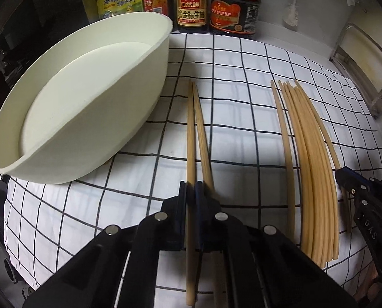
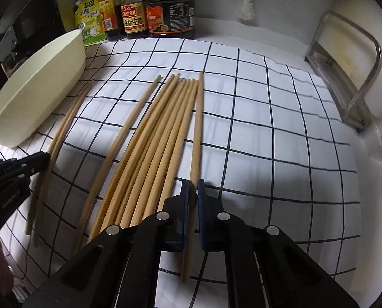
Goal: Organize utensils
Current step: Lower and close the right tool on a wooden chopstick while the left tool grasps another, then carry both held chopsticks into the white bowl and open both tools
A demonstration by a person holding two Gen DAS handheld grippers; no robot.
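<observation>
1. Left wrist view: the left gripper (image 1: pixel 191 192) has its jaws clenched on one chopstick (image 1: pixel 190 138) of a pair lying on the checked cloth (image 1: pixel 242 59) that covers the tabletop. Its partner (image 1: pixel 202 138) lies just beside it, outside the jaws. The cream basin (image 1: pixel 129 97) stands near on the left, probably the intended container. The main chopstick bundle (image 1: pixel 311 166) lies to the right, with the right gripper (image 1: pixel 345 179) at its outer edge.
2. Right wrist view: the right gripper (image 2: pixel 193 192) has its jaws clenched on the outermost chopstick (image 2: pixel 197 133), at the right edge of the chopstick bundle (image 2: pixel 152 154). Taking an edge stick likely spares the rest from disturbance. The left gripper (image 2: pixel 40 163) works the separate pair beside the cream basin (image 2: pixel 37 89). Sauce bottles (image 2: pixel 150 15) stand behind, uninvolved.
</observation>
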